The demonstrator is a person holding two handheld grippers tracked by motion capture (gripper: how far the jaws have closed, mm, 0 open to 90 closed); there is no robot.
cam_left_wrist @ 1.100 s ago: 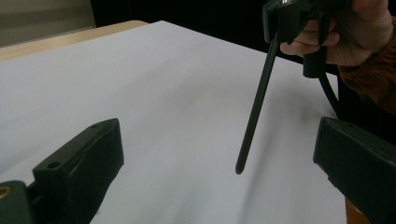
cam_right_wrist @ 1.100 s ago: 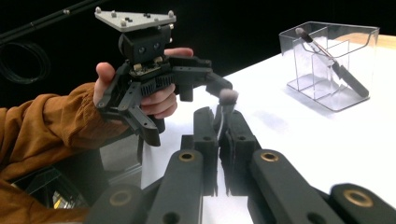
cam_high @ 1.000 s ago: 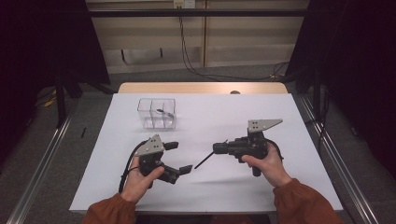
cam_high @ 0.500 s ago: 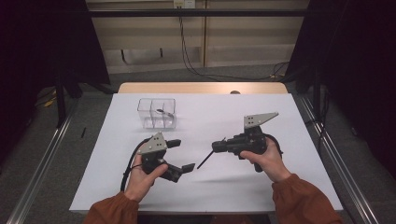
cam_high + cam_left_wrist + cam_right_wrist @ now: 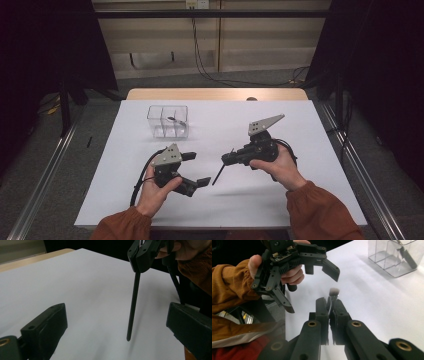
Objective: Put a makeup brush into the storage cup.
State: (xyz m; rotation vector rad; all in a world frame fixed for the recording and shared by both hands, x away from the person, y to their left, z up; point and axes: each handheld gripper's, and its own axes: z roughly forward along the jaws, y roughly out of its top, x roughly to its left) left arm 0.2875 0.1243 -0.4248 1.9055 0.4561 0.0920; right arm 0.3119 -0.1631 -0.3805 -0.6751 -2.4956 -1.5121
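Holding a thin black brush (image 5: pixel 219 174) by its bristle end, my right tool (image 5: pixel 226 159) has its jaws pressed together on it; the handle slants down toward the white worktop (image 5: pixel 300 130), tip just above it. My left tool (image 5: pixel 199 169), spread and empty, sits just beside the handle and nearer to it. Farther back stands the clear divided box (image 5: pixel 168 120), well apart.
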